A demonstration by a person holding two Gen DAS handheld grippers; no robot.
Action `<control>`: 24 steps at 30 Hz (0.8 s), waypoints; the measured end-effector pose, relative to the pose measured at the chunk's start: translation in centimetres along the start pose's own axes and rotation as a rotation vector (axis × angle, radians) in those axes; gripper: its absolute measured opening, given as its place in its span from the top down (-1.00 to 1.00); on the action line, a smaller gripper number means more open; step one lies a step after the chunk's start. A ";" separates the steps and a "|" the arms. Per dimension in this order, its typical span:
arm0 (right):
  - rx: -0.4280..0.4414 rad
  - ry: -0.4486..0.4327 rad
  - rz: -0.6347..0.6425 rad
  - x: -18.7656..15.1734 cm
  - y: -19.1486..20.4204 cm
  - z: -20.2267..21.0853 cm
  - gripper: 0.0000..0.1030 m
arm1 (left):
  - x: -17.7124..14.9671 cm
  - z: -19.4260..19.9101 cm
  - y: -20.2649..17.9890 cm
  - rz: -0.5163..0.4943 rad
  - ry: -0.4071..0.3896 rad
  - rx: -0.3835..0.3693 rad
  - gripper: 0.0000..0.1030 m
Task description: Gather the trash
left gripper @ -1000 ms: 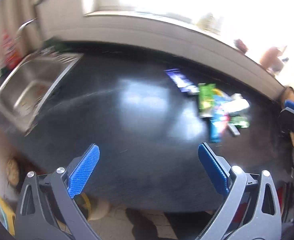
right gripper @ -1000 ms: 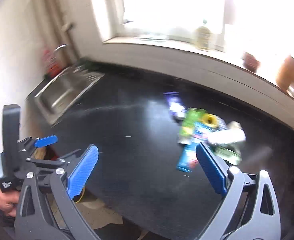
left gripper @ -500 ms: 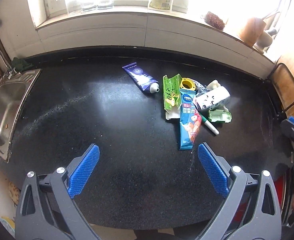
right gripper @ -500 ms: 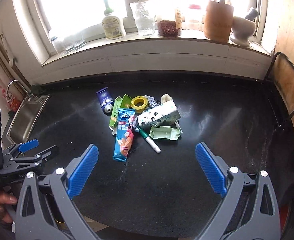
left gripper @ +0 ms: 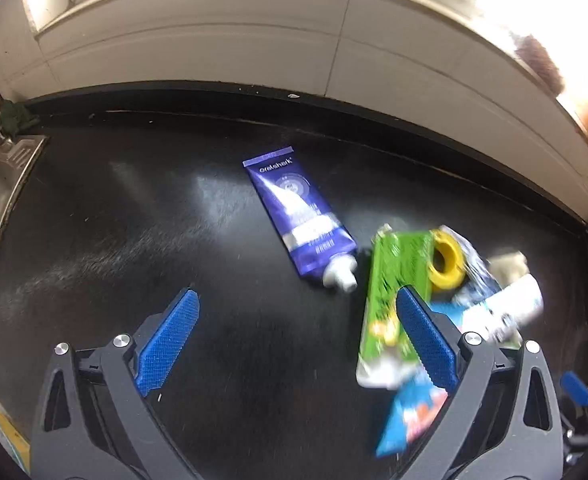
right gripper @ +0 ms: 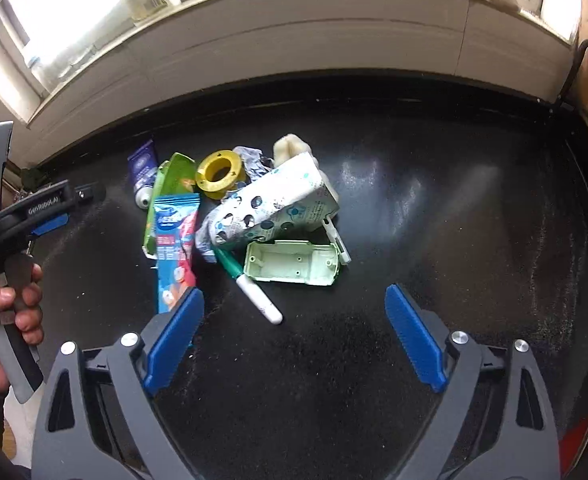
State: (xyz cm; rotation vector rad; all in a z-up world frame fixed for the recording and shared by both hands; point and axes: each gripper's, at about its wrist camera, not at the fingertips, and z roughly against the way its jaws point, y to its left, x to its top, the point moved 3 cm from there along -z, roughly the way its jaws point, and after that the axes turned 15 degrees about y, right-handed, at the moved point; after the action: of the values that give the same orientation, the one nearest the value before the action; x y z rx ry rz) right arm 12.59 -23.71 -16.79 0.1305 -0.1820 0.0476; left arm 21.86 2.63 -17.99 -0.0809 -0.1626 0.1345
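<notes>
Moved lower and nearer to the trash pile since half a second ago. Left wrist view: left gripper (left gripper: 296, 340) wide apart, empty, over black counter (left gripper: 141, 240); purple toothpaste tube (left gripper: 300, 222) just left of pile. Right wrist view: right gripper (right gripper: 294, 334) closing, nothing between; green-capped pen (right gripper: 249, 286) at pile's near edge.

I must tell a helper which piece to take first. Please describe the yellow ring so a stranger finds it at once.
On the black countertop below the window lies one heap of trash. At its far side, between the green carton and the spotted white box, sits the yellow ring: the only round piece, with an open hole.
</notes>
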 end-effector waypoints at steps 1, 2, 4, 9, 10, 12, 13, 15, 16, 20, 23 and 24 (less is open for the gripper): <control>0.007 0.022 -0.014 0.6 -0.5 -1.1 -0.62 | 1.1 -1.2 0.0 0.017 0.012 0.015 -0.86; 0.009 0.036 -0.025 0.9 -0.8 -1.8 -0.51 | 1.8 -2.1 0.0 0.030 0.021 0.021 -0.86; 0.019 0.066 -0.055 1.8 -1.7 -3.3 -0.41 | 3.2 -3.8 0.1 0.060 0.040 0.028 -0.86; 0.060 0.138 -0.085 3.2 -2.5 -5.8 -0.28 | 5.8 -6.9 0.2 0.118 0.083 0.021 -0.86; 0.064 0.148 -0.088 3.4 -2.5 -6.2 -0.25 | 6.1 -7.2 0.2 0.120 0.085 0.019 -0.86; 0.072 0.167 -0.094 3.6 -2.4 -6.7 -0.13 | 6.8 -7.7 0.0 0.119 0.087 0.011 -0.85; 0.076 0.174 -0.095 3.7 -2.3 -6.8 -0.03 | 7.0 -7.8 0.0 0.114 0.081 0.024 -0.85; 0.076 0.184 -0.087 3.7 -2.1 -7.1 0.19 | 7.2 -8.0 -0.4 0.102 0.073 0.056 -0.72; 0.073 0.186 -0.081 3.6 -1.9 -7.1 0.41 | 7.3 -7.9 -0.5 0.094 0.063 0.071 -0.49; 0.097 0.179 -0.074 3.5 -1.6 -6.9 0.55 | 7.2 -7.5 -1.5 0.043 0.043 0.066 -0.06; 0.107 0.151 -0.057 3.4 -0.9 -5.5 0.73 | 6.6 -7.1 -1.3 0.037 0.052 0.020 -0.02; 0.106 0.141 -0.048 3.3 -0.6 -4.9 0.73 | 6.3 -6.7 -1.2 0.031 0.047 0.017 -0.02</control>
State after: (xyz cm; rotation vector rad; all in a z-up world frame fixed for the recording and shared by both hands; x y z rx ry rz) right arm 16.70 -23.53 -21.04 0.2366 -0.0358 0.0184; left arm 29.25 1.86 -23.48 -0.0701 -0.1129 0.1646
